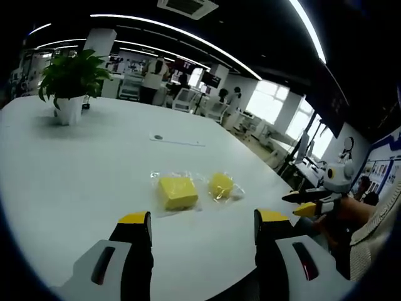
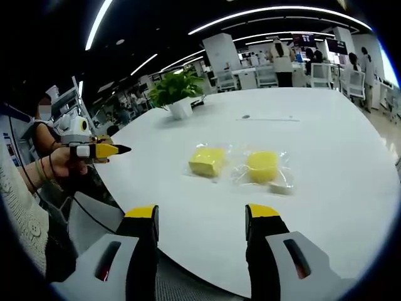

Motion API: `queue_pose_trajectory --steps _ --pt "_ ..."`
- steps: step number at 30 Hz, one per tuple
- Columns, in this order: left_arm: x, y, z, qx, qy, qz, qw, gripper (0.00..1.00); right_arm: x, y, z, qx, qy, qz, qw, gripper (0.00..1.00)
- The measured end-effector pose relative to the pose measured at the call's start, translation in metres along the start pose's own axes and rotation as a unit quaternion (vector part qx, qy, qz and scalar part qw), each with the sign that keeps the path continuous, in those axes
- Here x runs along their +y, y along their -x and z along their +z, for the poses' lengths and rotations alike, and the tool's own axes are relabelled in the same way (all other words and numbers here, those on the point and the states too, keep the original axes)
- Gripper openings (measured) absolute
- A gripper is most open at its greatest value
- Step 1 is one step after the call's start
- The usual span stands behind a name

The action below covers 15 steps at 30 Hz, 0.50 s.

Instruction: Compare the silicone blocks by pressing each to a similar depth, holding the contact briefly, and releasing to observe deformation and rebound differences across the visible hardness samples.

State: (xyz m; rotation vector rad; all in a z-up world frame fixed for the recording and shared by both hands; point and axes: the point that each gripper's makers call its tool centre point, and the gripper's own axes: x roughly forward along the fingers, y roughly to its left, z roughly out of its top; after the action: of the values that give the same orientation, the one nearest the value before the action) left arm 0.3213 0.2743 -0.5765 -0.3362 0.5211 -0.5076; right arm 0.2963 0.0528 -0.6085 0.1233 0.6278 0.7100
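Your left gripper [image 1: 202, 227] and right gripper [image 2: 200, 221]: jaws apart, nothing held, short of two bagged yellow blocks [image 1: 177, 192] [image 1: 220, 185] on white table [image 1: 75, 169].

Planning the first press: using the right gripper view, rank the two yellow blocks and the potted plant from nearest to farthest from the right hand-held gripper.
1. Square yellow block, just left of centre, and rounder yellow block, just right of centre: too close to call.
2. Potted plant, far across the white table, upper left of the right hand-held gripper.
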Motion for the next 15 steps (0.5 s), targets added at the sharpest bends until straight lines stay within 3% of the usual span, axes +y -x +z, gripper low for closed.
queue_pose_trajectory --steps 15 --pt "0.021 -0.030 0.014 0.004 0.026 -0.009 0.9996 0.64 -0.012 -0.007 0.004 0.008 -0.006 -0.010 0.9999 0.50"
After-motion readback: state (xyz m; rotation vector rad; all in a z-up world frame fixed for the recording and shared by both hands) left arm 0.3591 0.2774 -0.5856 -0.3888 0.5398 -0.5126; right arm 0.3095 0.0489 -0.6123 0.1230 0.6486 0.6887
